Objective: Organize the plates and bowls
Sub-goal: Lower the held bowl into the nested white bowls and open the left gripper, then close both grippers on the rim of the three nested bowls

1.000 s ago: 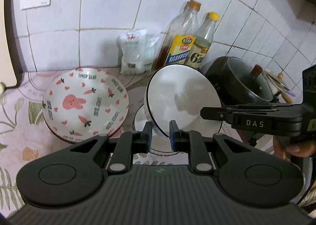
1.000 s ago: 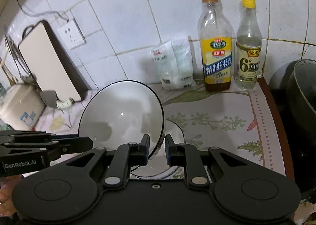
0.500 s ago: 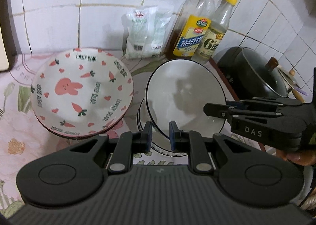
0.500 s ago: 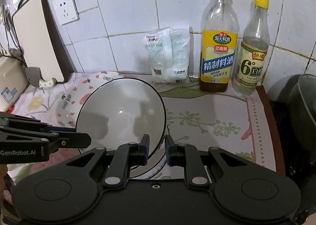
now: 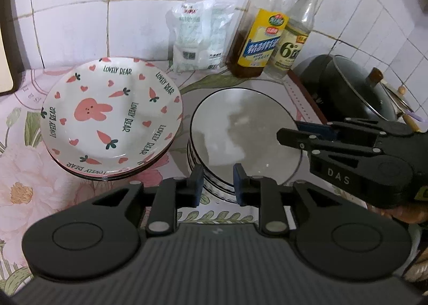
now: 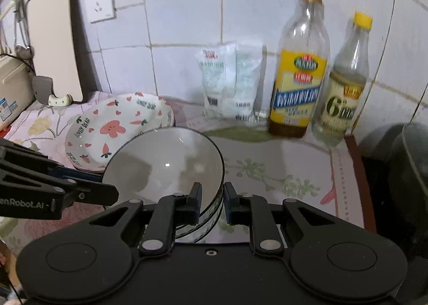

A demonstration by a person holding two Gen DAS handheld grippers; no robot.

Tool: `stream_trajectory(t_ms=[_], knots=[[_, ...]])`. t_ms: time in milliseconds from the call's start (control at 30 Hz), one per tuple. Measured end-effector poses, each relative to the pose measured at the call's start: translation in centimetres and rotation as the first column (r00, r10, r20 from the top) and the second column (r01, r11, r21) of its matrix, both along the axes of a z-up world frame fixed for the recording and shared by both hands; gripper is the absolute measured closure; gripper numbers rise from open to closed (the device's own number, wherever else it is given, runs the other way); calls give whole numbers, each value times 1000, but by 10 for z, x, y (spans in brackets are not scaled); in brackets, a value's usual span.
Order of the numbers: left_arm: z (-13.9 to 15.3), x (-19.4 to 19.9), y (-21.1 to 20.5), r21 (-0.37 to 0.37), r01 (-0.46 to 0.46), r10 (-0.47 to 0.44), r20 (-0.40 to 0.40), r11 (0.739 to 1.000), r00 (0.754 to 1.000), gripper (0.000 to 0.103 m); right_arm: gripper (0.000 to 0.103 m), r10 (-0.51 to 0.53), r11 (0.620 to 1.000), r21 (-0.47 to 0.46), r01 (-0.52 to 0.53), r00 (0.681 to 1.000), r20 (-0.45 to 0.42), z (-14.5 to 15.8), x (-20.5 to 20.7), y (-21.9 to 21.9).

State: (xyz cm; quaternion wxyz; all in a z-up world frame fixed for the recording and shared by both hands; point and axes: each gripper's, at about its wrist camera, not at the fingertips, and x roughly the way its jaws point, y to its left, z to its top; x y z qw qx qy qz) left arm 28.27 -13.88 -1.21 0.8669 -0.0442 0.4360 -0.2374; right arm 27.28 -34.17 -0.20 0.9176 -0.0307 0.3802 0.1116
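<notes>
A white bowl with a black rim (image 5: 240, 128) (image 6: 165, 168) sits level on top of a stack of like bowls (image 5: 193, 168) (image 6: 206, 227) on the flowered counter. My left gripper (image 5: 218, 184) straddles its near rim. Its jaws are opening, with the rim between them and the pads off it. My right gripper (image 6: 212, 198) is shut on the bowl's rim from the other side; it also shows in the left wrist view (image 5: 290, 135). The left gripper (image 6: 107, 192) reaches in from the left in the right wrist view. A stack of rabbit-and-carrot plates (image 5: 107, 117) (image 6: 112, 128) stands just left of the bowls.
Against the tiled wall stand two bottles (image 5: 260, 37) (image 6: 297, 85) and a white bag (image 5: 198, 34). A dark lidded pot (image 5: 355, 85) is at the right beyond the counter's edge. A cutting board (image 6: 50, 45) leans at the far left. A person's hand (image 5: 401, 214) holds the right gripper.
The white bowl has gone from tilted in the air to lying level on the bowl stack. Both grippers have sunk with it. The left jaws now stand wider apart.
</notes>
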Motion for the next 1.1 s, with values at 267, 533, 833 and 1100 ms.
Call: stream_trajectory(t_ms=[267,533,833,1100], knots=[[19,-33,4,63,43,-46,49,997,998,64,71,26,999,28,-29,995,95,23,-37,-1],[34,-65,16,54,82,-86,62,995,994,62,55,48,998,30,-52,988,146,45,-79,3],[41,-95,33,44,96,-100,95,994,990,59,41,81,995,35,-89,979,185,53,-121,2],[39,-119,38,46,106,-111,151,993,982,56,41,128,991,2,-132,967,220,40,-155,9]])
